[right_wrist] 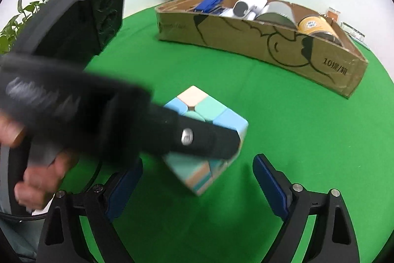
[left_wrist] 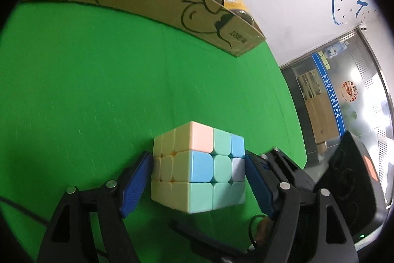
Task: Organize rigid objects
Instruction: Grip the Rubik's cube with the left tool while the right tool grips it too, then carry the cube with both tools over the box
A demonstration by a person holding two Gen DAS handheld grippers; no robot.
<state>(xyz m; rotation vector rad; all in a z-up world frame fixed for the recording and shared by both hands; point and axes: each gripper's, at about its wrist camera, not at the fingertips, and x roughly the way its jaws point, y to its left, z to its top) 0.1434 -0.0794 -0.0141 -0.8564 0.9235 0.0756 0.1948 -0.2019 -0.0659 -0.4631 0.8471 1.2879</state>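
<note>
While the pastel puzzle cube (left_wrist: 197, 169) rests on the green cloth (left_wrist: 86, 90), the left gripper (left_wrist: 198, 174) brackets it.
Its blue pads (left_wrist: 134, 186) stand at the cube's two side faces; whether they press on it cannot be told. The right gripper (right_wrist: 197, 189) is spread, nothing between its pads, just short of the cube. The cardboard box (right_wrist: 258, 41), holding other items, stands well beyond.

The puzzle cube (left_wrist: 197, 169) sits on the cloth (left_wrist: 86, 90) between the left gripper's (left_wrist: 198, 179) pads — the cardboard box (left_wrist: 172, 9) lies well behind.
</note>
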